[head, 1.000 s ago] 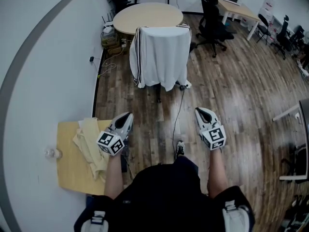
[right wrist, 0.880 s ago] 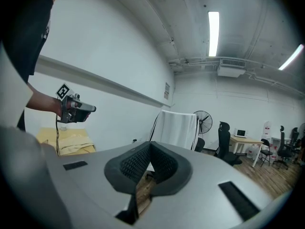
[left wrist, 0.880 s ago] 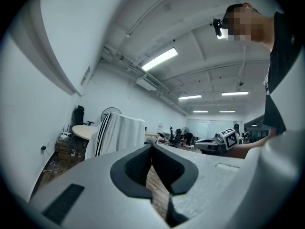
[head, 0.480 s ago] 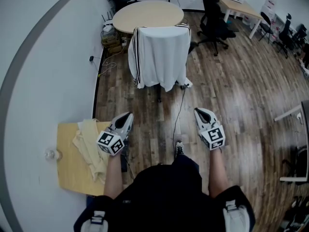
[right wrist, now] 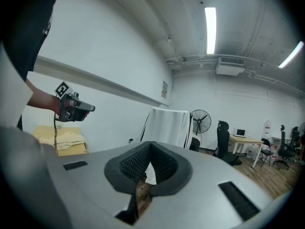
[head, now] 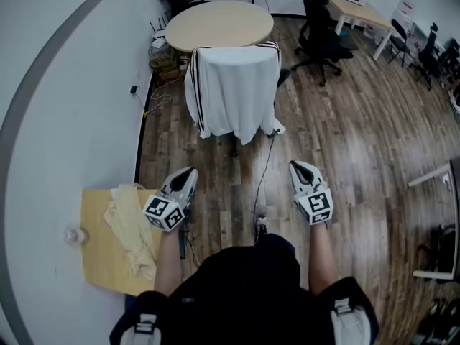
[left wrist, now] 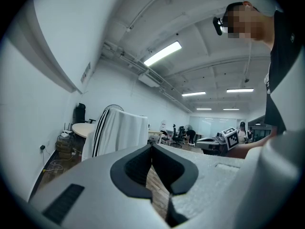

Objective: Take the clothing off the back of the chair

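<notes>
1. The left gripper [head: 188,172] and the right gripper [head: 298,167] are held low in front of the person, well apart from each other. Both have their jaws pressed together, with nothing between them.
2. Near the left gripper, by the wall, stands a small wooden table [head: 97,264] with a cream cloth [head: 129,225] lying on it.
3. A black cable [head: 264,167] lies on the wooden floor [head: 345,149] between the grippers.
4. Further ahead, the clothing [head: 233,85], white with black stripes at the sides, hangs over the back of the chair [head: 235,146] and covers most of it. It is well apart from both grippers.
5. Behind the chair is a round table [head: 219,24]. To the right, a black office chair [head: 320,38] stands near a desk [head: 356,9].
</notes>
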Available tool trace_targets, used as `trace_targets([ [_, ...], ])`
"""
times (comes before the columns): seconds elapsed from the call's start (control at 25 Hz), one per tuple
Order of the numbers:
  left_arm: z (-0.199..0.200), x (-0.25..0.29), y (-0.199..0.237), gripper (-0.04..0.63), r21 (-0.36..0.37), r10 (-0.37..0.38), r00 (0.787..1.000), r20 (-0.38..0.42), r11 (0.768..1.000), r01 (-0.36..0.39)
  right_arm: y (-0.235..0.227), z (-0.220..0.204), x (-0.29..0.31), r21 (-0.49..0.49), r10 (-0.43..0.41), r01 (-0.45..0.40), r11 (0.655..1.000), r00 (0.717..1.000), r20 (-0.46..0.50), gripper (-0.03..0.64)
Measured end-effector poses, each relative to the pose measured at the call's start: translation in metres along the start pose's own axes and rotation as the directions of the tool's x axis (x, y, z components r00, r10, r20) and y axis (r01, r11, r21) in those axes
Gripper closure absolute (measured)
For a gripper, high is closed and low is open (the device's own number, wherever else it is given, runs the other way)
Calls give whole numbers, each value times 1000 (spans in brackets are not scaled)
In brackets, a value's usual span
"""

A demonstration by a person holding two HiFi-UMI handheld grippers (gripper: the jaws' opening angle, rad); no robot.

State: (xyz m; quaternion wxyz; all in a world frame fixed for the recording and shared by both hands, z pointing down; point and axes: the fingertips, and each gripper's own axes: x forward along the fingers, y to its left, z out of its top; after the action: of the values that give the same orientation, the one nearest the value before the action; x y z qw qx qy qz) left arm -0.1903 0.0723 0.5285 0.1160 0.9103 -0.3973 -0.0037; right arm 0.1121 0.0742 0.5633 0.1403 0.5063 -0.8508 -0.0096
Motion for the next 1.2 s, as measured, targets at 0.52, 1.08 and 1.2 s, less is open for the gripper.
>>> trace_targets([
  [0.52,7,45,17,594,-24,108,994,11,994,-108,-50,-5,53,15,95,-95,995,995,-8,623],
  [1.08,10,66,30,594,-38,235,972,22,971,-234,-77,-2,112,-8,227,-226,974,974,5,623],
  [1.2,13,72,30,594,-33,254,967,28,967,-253,-85,1,120,-17,246,-246,969,969,10,623],
])
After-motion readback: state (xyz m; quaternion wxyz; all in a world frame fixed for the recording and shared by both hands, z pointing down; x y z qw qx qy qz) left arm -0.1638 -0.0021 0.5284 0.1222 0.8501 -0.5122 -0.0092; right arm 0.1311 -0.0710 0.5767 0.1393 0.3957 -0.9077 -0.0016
